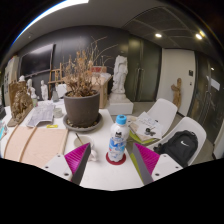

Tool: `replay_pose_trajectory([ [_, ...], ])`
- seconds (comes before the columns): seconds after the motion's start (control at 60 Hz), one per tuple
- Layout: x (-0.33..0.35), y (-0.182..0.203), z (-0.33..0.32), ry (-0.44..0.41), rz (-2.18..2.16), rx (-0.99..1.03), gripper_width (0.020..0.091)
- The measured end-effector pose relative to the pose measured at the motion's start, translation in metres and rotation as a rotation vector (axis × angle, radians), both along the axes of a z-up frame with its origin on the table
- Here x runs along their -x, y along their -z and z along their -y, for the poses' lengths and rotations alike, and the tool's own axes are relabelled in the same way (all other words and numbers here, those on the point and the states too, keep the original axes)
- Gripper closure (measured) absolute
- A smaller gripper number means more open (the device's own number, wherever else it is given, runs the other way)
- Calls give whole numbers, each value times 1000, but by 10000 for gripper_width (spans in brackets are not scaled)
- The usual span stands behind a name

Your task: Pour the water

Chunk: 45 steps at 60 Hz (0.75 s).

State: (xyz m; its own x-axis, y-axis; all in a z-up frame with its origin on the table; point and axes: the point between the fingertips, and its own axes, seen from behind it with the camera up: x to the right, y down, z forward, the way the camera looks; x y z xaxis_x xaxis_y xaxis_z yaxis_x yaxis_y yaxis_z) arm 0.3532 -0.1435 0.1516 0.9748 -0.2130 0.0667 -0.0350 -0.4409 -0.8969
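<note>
1. Held out in front of me, my gripper (112,160) shows its two fingers spread apart, each with a flat magenta pad (77,157) on its inner face; the pads look smooth and wedge-shaped from here.
2. Between the fingers stands a small clear plastic water bottle with a blue cap and a blue-and-white label (117,140). It is upright, with a gap visible at either side, so neither pad presses on it.
3. That bottle rests on a round red coaster (118,158) lying flat on the white tabletop (100,172). I cannot tell how much water is inside.
4. Beyond the bottle and a little to my left sits a dark, rounded plant pot (82,108) on a matching saucer, holding a spray of dry, brown, twiggy stems (83,68) that fan upward.
5. Loose printed papers (42,114) lie to the left of the pot on the lighter wooden part of the table.
6. To my right, a black fabric bag (180,148) slumps on a white moulded chair (196,128).
7. Further back, a white stone-like statue of a standing figure (120,75) rises on a pale pedestal against the dark wall.
</note>
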Motion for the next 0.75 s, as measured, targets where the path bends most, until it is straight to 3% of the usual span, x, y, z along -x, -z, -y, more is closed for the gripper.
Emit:
replay_pose_trajectory([
  [0.367, 123, -76, 161, 20, 20, 71, 250],
  [0.6, 171, -92, 202, 10, 41, 71, 247],
  [0.75, 181, -82, 215, 16, 37, 104, 248],
])
